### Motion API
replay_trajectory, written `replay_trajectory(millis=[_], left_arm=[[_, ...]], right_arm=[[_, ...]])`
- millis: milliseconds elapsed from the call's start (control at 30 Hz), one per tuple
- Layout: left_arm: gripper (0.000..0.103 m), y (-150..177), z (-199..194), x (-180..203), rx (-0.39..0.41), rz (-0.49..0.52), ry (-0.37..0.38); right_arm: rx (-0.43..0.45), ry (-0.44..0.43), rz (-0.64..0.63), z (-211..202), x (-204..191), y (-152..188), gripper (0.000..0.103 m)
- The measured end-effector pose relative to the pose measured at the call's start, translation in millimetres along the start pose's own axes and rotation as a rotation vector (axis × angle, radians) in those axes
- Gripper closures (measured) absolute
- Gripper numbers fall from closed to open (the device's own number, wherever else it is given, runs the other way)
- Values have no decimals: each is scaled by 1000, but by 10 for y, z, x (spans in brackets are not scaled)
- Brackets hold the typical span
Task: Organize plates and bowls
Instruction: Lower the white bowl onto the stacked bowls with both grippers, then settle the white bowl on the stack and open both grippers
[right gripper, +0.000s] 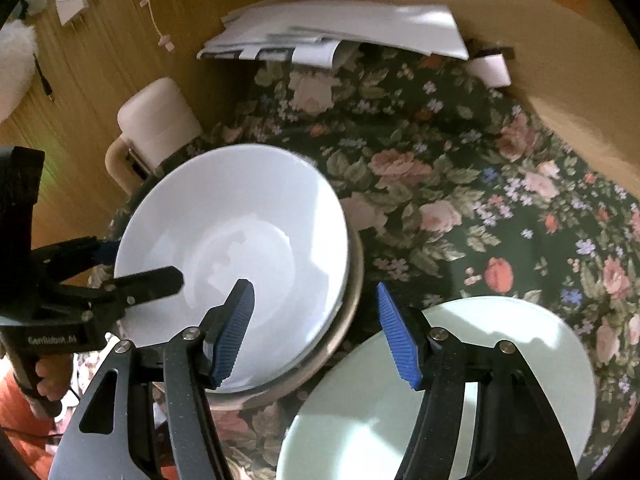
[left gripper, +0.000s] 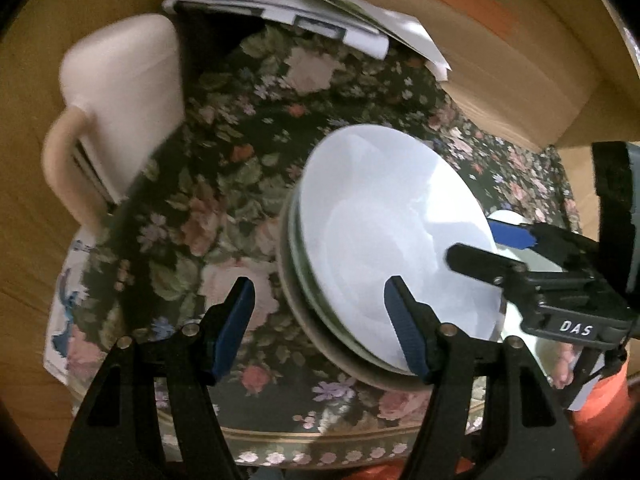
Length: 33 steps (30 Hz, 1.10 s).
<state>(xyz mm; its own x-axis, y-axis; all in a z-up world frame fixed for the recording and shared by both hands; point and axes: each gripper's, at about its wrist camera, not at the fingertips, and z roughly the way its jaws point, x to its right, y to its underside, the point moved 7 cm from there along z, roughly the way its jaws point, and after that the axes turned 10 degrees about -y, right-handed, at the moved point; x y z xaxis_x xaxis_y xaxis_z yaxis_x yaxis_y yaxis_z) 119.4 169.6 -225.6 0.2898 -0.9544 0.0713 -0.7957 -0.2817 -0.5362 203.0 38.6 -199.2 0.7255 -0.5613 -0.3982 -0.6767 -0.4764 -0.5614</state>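
Bowls (right gripper: 236,248) sit stacked at nine o'clock on the floral tablecloth (right gripper: 460,184), white one on top. Your left gripper (left gripper: 320,320) straddles the stack's near rim, fingers released. Your right gripper (right gripper: 316,328) hangs spread and empty, between that stack and the pale green plate (right gripper: 440,392) at five o'clock.

One white bowl (right gripper: 236,240) atop stacked dishes, one pale green plate (right gripper: 440,392) lower right, one cream mug (right gripper: 156,120) upper left, two grippers.

White bowl (right gripper: 236,256) nests atop stacked dishes; pale green plate (right gripper: 460,392) lies flat just beside
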Motion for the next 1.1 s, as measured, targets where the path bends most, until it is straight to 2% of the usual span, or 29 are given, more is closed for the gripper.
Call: replay_trajectory(millis=[100,167,367,433,567,633,800,1100], left_arm=[[38,9,55,34,-11,6,27],[46,8,96,42,-19,8,30],[57,9,172,61,-32,0,70],[57,9,165,71,-17,5,58],[57,16,156,77,13,6,41],[57,16,153,82,25,2,29],[57,5,132,93,55,-20,-8],[56,-47,70,114,64,-34,-40]], right_arm=[[-20,-36,18,52,-11,14,44],[-27,-44,18,79,-29,17,48],[-37,-29,23,148,-40,1,49],[-42,-22,19,168,-42,2,50],[-35,38,-20,204,-35,10,60],[-31,32,3,196,-8,-2,62],[-28,18,55,173,88,-29,73],[15,2,86,96,83,-47,74]])
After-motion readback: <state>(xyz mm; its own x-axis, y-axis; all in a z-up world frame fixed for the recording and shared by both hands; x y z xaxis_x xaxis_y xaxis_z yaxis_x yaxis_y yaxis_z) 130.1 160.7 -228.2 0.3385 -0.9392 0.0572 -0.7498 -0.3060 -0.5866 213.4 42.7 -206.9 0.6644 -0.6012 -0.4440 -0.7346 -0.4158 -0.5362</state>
